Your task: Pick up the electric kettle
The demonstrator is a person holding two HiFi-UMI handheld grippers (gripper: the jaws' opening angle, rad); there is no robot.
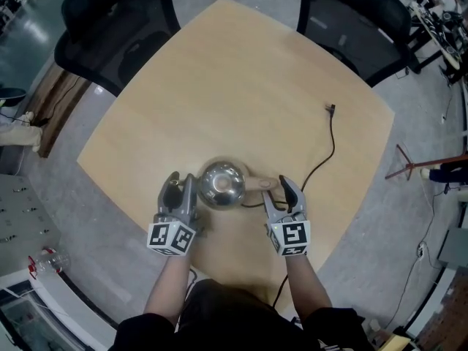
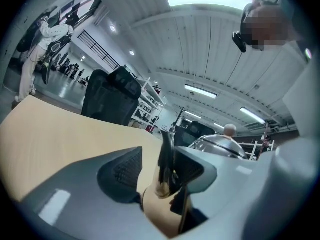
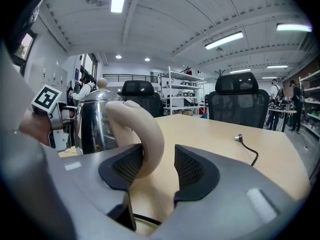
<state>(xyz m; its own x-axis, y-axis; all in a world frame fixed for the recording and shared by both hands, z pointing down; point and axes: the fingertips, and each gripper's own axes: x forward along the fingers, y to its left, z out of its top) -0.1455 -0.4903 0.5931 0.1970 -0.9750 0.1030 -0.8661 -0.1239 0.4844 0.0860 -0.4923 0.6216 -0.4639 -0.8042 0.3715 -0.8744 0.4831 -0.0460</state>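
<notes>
Right gripper (image 1: 278, 190), nearest, just right of the shiny steel dome-shaped electric kettle (image 1: 221, 183): jaws spread, with the kettle's curved beige handle (image 3: 145, 134) between them. The handle lies against the left pad, with a clear gap to the right pad, so there is no pinch yet.

Left gripper (image 1: 180, 187), just left of the kettle: jaws spread wide. A thin shiny metal edge, probably the spout, stands between them close to the right pad. I can't tell if it touches.

The kettle stands upright on the pale wooden bench (image 1: 219, 72), near the person's edge.

Risks:
- The handle is off-centre in the right jaws. On closing, the far pad would shove it sideways, so the kettle could swivel or skid.
- The handle is smooth and rounded, and the body hangs to one side of it. A weak or low pinch could let the kettle swing down or slip on the lift.
- The left jaws sit tight beside the body. A small nudge there would knock the kettle off line before the right jaws close, and a thin edge is a poor hold.
- The black power cord (image 1: 330, 148) runs from under the kettle, below the right gripper, to a loose plug (image 1: 330, 109) beyond it. It may drag or catch.
- Fill level not visible. Any tilt could spill.

Two black office chairs (image 1: 117, 20) beyond the kettle are not a hazard.
</notes>
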